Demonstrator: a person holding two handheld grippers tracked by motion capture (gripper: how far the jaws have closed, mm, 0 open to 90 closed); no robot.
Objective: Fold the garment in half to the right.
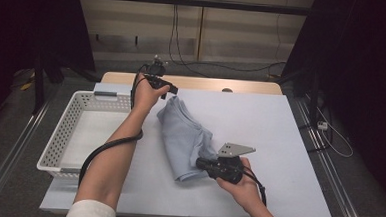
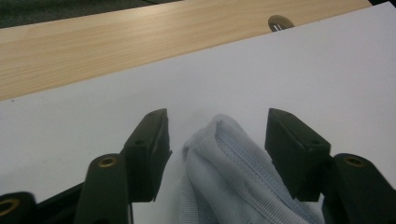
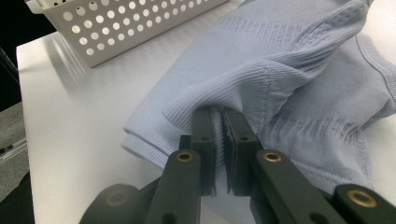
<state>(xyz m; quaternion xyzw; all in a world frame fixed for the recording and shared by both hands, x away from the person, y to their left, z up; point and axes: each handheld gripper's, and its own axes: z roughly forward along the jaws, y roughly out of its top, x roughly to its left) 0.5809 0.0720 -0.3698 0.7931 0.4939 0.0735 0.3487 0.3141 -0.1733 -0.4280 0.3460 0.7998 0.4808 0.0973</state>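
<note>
High view: left tool far, forearm outstretched over garment.

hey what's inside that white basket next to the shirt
The white basket looks empty: its pale floor shows bare. The person's left forearm covers its right edge, and the near wall hides a strip of floor.

We see black jaws on the left gripper with brass screws; the right gripper matches, ribbed pads, grey three-cornered plate on top. Black cables trail off. One white sleeve.
</note>
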